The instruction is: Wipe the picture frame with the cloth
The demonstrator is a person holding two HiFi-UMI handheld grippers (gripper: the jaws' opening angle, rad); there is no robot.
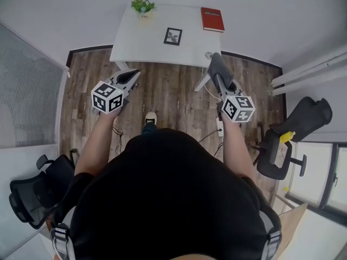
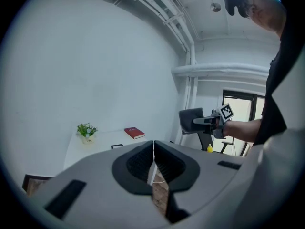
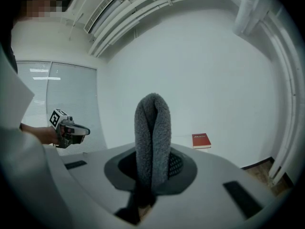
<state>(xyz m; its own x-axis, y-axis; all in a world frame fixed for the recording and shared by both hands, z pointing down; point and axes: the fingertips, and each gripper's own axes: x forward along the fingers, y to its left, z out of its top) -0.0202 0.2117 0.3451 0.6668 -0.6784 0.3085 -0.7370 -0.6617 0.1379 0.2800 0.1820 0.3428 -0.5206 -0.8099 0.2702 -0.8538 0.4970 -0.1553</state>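
A small black picture frame [image 1: 173, 36] lies flat on the white table [image 1: 141, 45] ahead of me; it shows small in the left gripper view too [image 2: 116, 146]. My right gripper [image 1: 216, 69] is shut on a folded grey cloth [image 3: 152, 140], which sticks up from between its jaws. The cloth [image 1: 218, 66] hangs in the air near the table's front right corner. My left gripper [image 1: 130, 78] is shut with nothing in it [image 2: 153, 157], held above the floor short of the table's front left.
A potted green plant [image 1: 143, 6] stands at the table's far left and a red book [image 1: 212, 19] at its far right. Black office chairs sit at the right [image 1: 293, 129] and lower left [image 1: 38, 191]. Cables trail on the wood floor [image 1: 162, 96].
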